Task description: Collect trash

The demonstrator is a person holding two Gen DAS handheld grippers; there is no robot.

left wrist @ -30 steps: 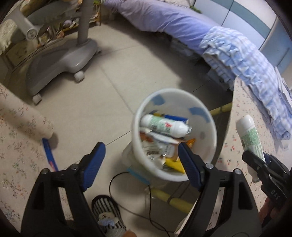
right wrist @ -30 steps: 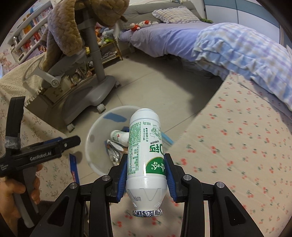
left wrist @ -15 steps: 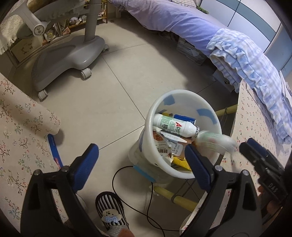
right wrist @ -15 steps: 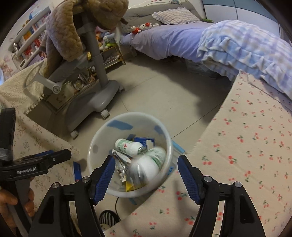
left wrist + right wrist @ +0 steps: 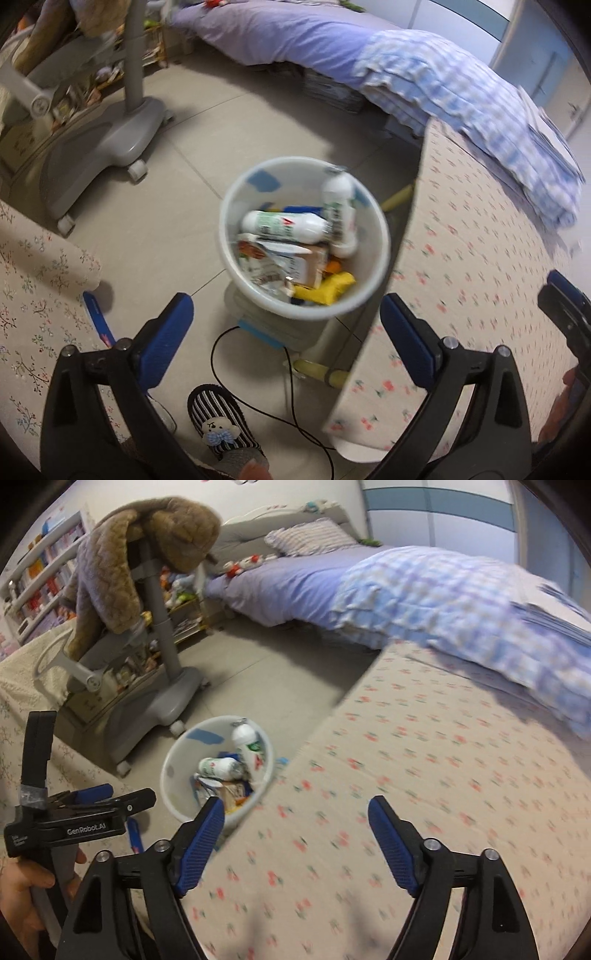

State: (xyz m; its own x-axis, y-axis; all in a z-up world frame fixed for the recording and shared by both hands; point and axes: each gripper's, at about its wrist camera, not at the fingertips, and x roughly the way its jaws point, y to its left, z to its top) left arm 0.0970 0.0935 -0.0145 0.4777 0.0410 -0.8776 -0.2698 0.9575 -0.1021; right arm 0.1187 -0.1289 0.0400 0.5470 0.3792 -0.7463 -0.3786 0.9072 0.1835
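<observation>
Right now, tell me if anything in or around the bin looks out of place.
One thing: a white bottle stands on end against the wall of the trash bin, its foil end poking at the rim, while the other bottle lies flat on the wrappers. Nothing has spilled onto the floor around the bin.

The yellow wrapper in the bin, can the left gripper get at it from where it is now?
Probably yes. The left gripper is open and empty above the bin, and the yellow wrapper lies on top near the rim with nothing over it.
</observation>
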